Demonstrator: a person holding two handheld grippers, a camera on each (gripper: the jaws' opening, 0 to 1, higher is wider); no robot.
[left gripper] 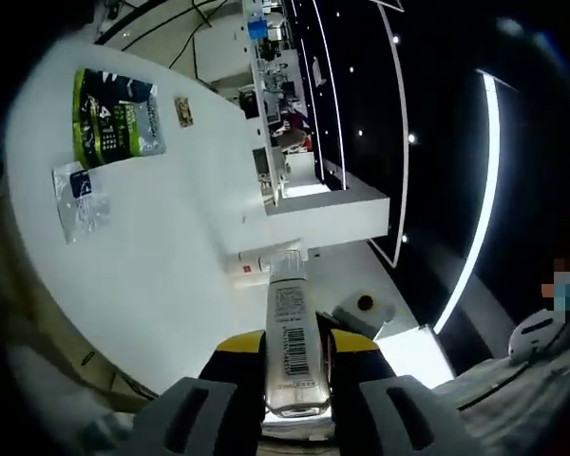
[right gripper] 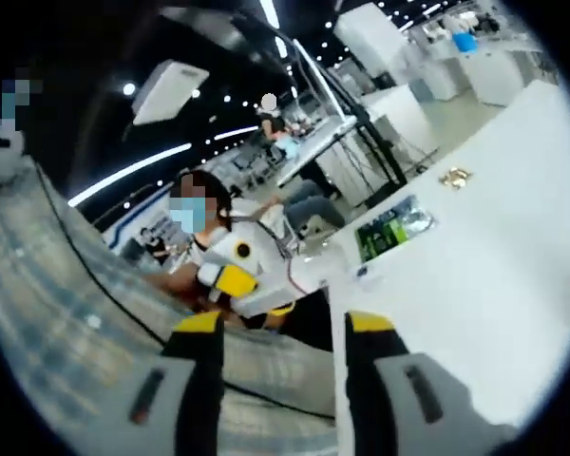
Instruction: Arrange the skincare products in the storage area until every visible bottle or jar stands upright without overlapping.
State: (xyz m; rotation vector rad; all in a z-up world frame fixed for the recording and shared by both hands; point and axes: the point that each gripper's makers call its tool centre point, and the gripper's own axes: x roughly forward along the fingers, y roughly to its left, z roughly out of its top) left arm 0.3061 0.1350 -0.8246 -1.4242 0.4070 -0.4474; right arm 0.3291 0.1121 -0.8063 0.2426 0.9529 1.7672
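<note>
My left tongs (left gripper: 293, 380) are clamped on a pale squeeze tube with a barcode label (left gripper: 293, 332). The tube runs straight out from between the jaws toward 12 o'clock, and its flat crimped end sits down between the fingers. It is off the white surface (left gripper: 171, 256), held above the near edge.

My right tongs (right gripper: 277, 380) are released, jaws well apart, nothing between them. They point past the surface edge toward a seated person, with the surface at 3 o'clock.

Also on the surface in the left gripper view:
- a green and dark printed sachet (left gripper: 116, 116) at 10 o'clock
- a small clear sachet with a dark label (left gripper: 81, 198) just below it
- a tiny gold item (left gripper: 183, 111) beside the green one
- a white box with a red mark (left gripper: 250, 263) lying near the tube's cap end

Handling, my read: the tube is light, soft-walled and slick plastic. It will dent under a hard clamp and may squirm. I'd grip on the stiffer shoulder near the cap, or keep pressure low mid-body. The cap is the only flat base, so it should stand cap-down. It looks tippy, so I'd set it well apart from the box.
</note>
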